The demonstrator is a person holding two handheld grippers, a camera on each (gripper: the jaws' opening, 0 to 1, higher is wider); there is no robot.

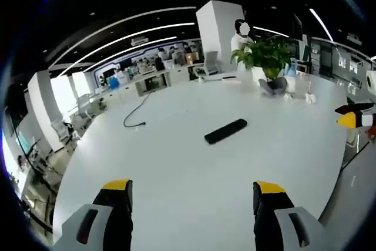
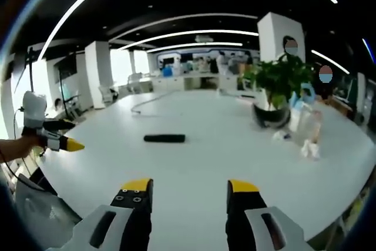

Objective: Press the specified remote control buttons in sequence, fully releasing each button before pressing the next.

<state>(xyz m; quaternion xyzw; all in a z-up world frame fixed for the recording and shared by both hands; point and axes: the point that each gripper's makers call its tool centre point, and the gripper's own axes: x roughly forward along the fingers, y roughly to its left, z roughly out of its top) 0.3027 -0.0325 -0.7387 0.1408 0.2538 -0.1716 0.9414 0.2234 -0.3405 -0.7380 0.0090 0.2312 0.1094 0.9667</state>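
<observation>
Remote lay flat on white bench: probably light, rigid, slippery. Better pressed than gripped. Left tongs and right tongs released, empty, well apart from it.

Remote mid-table — potted plant behind it, cable farther left.
</observation>
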